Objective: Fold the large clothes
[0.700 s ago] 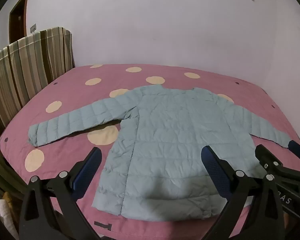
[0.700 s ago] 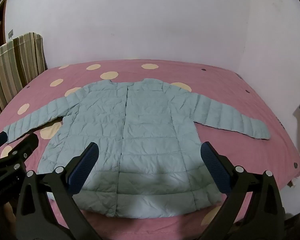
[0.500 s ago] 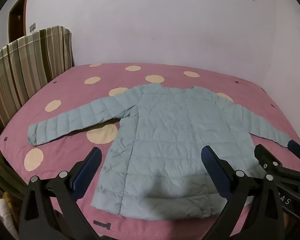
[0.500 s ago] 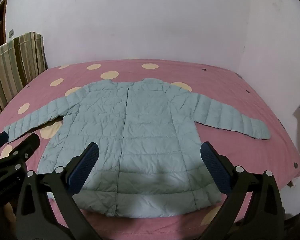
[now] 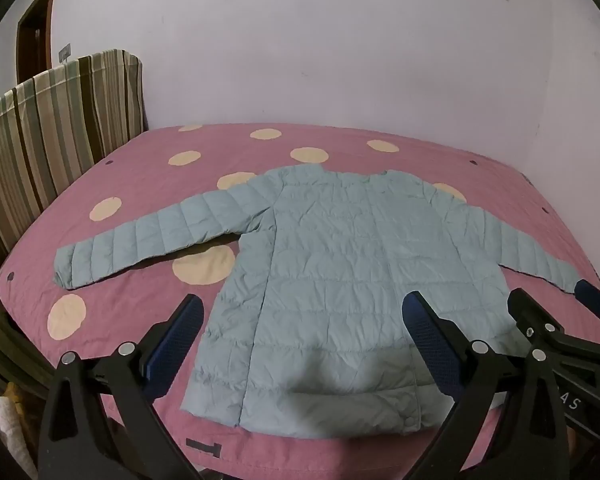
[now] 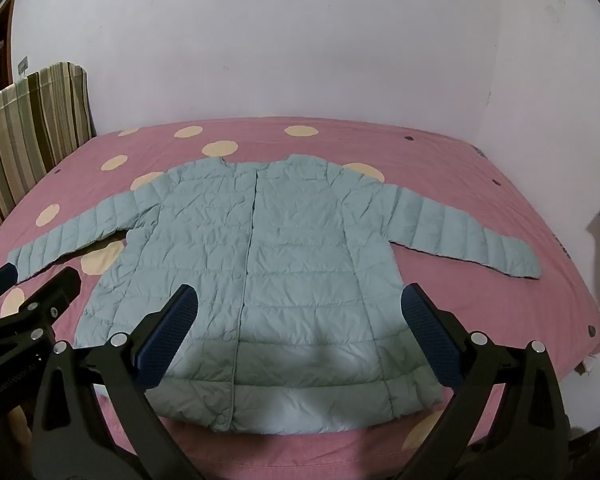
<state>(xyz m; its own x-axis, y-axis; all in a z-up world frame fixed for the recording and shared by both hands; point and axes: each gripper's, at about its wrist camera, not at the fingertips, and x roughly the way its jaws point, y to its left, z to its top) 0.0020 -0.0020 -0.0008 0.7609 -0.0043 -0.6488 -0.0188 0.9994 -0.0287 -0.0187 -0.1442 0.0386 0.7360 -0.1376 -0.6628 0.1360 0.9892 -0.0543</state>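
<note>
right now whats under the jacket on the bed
The light blue jacket lies flat on the pink bedspread with cream dots; two dots poke out from under it. Anything else beneath is covered.

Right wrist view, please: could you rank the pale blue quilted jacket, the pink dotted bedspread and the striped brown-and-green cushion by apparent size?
1. Pink dotted bedspread, spanning nearly the whole width.
2. Pale blue quilted jacket, lying flat on it.
3. Striped brown-and-green cushion, smallest as seen, though the frame edge cuts it off, so its true size is unsure.
</note>
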